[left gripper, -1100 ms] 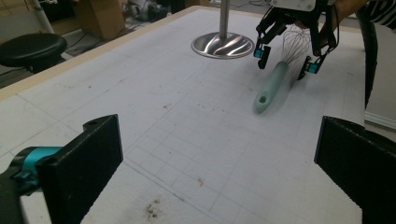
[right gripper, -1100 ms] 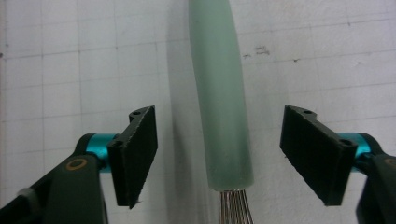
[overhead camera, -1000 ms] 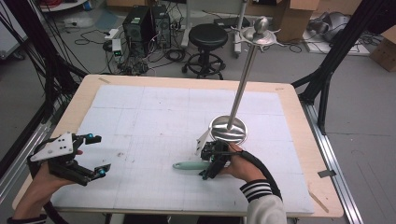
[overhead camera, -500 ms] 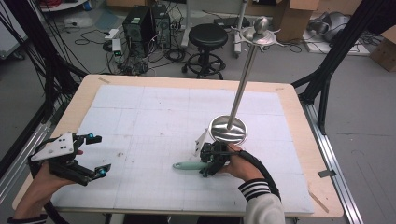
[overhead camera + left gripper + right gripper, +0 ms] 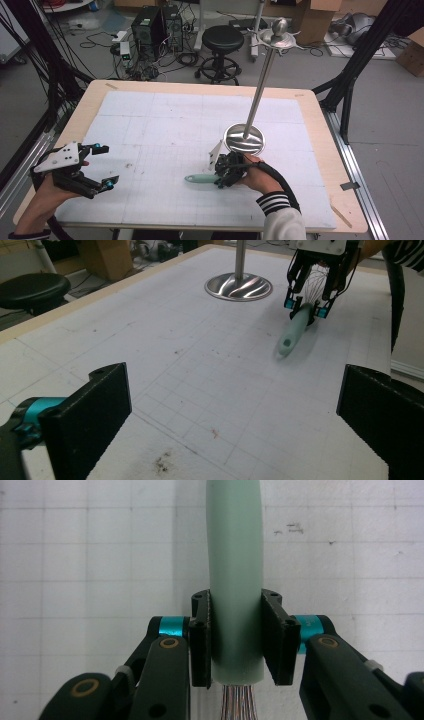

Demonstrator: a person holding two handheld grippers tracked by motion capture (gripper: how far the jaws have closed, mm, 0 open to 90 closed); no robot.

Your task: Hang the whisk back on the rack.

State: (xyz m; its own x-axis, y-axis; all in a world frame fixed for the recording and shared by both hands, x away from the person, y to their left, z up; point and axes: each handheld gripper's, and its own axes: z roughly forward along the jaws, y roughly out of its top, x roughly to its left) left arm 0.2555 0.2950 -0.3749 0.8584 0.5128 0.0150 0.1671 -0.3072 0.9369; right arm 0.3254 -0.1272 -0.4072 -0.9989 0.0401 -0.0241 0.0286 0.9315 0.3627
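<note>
Right gripper view shows my right gripper has just closed its fingers on the whisk, clamping the mint handle near the half-hidden wires. It lies flat on the table, handle pointing left. My left gripper gapes empty.

light: bright, even, overhead | shadows: soft | glare: steel base | blur: near claw jaws

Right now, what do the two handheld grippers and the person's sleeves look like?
Both the left gripper and right gripper are black linkages with teal bands near flat black jaws. The left carries a grey three-cornered plate with dots. A black cable trails from the right. The right sleeve has a black-and-white striped cuff.
</note>
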